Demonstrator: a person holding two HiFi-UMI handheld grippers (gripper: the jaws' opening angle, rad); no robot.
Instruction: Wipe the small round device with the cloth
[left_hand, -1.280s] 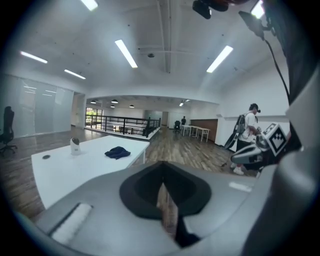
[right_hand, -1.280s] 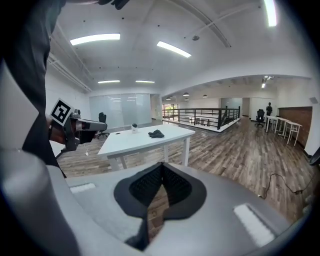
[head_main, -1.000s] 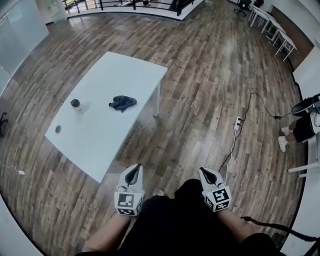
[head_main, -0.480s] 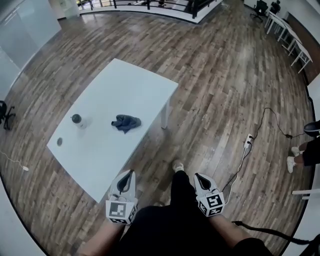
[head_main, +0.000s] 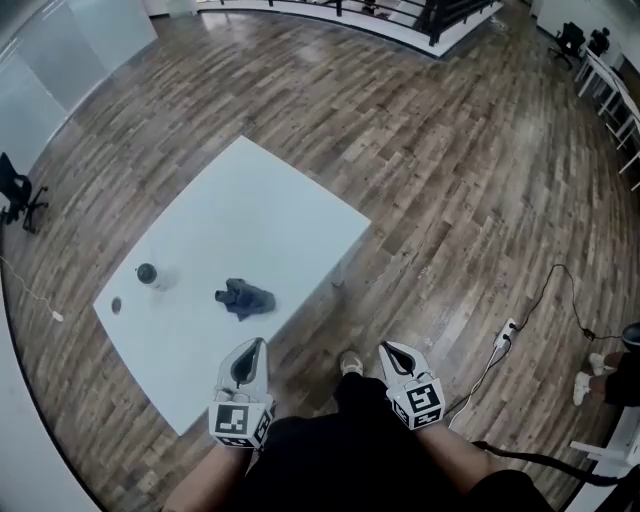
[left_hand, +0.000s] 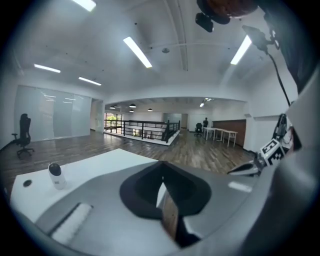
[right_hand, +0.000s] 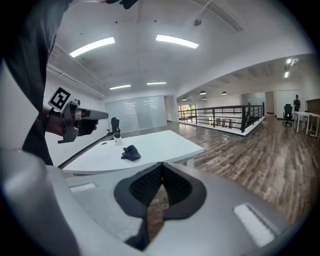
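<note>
On a white table (head_main: 250, 215) lies a crumpled dark blue cloth (head_main: 245, 298) near the front edge; it also shows in the right gripper view as the cloth (right_hand: 131, 153). The small round device (head_main: 148, 274), white with a dark top, stands to its left, seen again as the device (left_hand: 56, 174). Both grippers are held close to the person's body, short of the table. My left gripper (head_main: 251, 349) is shut and empty. My right gripper (head_main: 390, 351) is shut and empty too.
A small dark disc (head_main: 116, 305) lies on the table left of the device. A power strip with cable (head_main: 505, 332) lies on the wood floor at right. An office chair (head_main: 18, 190) stands far left. A railing (head_main: 400, 12) runs along the back.
The person has walked toward the table, which now sits nearer and lower in the head view. Both grippers stayed shut and held near the body.
</note>
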